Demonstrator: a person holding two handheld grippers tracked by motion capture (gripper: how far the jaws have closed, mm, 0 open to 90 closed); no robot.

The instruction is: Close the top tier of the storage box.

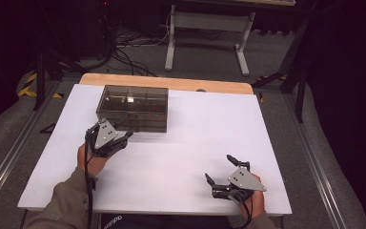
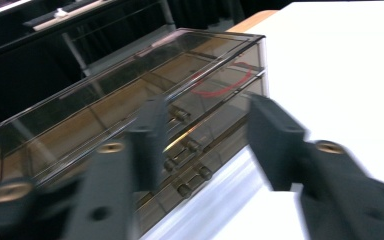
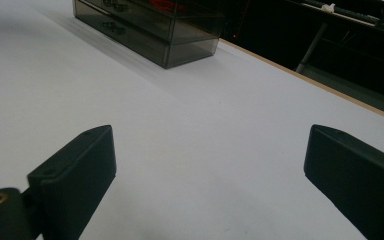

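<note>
The drawer box (image 1: 133, 108) blocks the far-left surface (image 1: 209, 124) just ahead of the left gripper (image 1: 124, 138), while broad bare surface lies before the right gripper (image 1: 221, 171).

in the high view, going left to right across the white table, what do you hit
left gripper → smoky clear drawer box → bare stretch of the white table → right gripper. The left gripper sits at the box's front left, so those two partly overlap.
</note>
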